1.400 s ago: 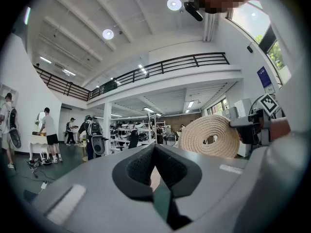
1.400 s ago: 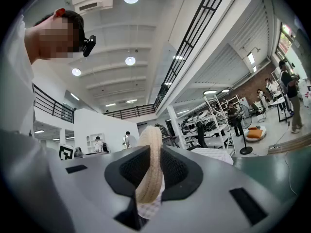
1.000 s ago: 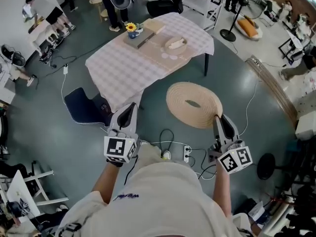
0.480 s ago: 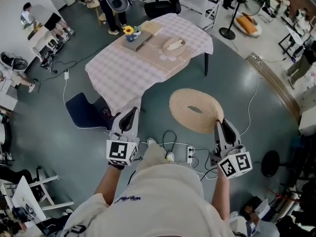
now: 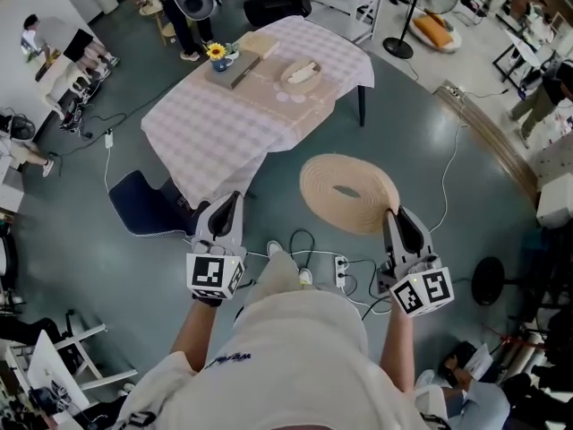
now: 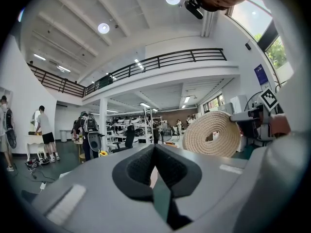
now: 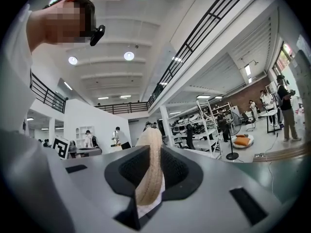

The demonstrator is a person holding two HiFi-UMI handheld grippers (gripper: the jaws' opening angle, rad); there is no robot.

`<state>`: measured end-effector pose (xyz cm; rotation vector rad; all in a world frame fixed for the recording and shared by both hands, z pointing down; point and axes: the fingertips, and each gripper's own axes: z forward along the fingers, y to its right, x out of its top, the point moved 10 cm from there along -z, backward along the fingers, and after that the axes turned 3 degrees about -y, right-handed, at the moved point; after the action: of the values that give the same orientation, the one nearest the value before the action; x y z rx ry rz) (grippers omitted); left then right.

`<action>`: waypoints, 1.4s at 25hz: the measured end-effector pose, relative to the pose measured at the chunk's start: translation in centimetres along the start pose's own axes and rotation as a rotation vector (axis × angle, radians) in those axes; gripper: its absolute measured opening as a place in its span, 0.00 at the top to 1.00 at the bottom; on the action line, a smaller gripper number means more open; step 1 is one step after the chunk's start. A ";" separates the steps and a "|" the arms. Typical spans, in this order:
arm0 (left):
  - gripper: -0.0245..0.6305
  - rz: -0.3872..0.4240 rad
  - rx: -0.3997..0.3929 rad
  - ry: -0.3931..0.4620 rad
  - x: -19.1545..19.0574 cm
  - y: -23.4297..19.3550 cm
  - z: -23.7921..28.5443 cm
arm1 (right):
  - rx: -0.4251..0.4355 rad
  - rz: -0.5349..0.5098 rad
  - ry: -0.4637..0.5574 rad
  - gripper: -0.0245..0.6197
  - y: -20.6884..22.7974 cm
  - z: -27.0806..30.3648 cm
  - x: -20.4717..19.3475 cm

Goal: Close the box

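A round woven straw disc [image 5: 349, 193] with a slot in its middle hangs flat above the floor, and my right gripper [image 5: 395, 215] is shut on its near right edge. In the right gripper view the disc's rim [image 7: 149, 171] stands edge-on between the pads. My left gripper [image 5: 227, 208] is shut with nothing in it, held over the floor left of the disc; its own view shows the disc [image 6: 212, 135] off to the right. On the checked table [image 5: 224, 124] ahead lie a flat grey box [image 5: 235, 69] and a tan box [image 5: 258, 43].
A sunflower in a cup [image 5: 218, 54] and a shallow basket [image 5: 301, 74] sit on the table. A dark cushion [image 5: 143, 206] lies at the table's near left. Cables and a power strip [image 5: 340, 271] run across the floor at my feet. People stand at far left.
The table and floor have slid a little left and up in the head view. Both grippers keep their pose, and the woven disc stays in the right gripper.
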<state>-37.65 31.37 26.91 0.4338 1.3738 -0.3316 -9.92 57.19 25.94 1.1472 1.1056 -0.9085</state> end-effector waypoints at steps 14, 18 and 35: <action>0.96 -0.022 0.020 -0.049 -1.0 -0.6 1.0 | -0.011 0.031 -0.043 0.85 0.9 2.0 -0.8; 0.96 -0.022 0.016 -0.075 -1.8 -0.8 2.7 | -0.015 0.032 -0.063 0.85 2.1 3.5 -1.2; 0.96 -0.042 -0.008 -0.111 0.0 -4.9 15.7 | -0.035 0.059 -0.107 0.85 8.2 14.6 1.6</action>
<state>-26.34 19.49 28.55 0.3744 1.2769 -0.3791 1.04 44.50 26.95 1.0840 0.9923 -0.8912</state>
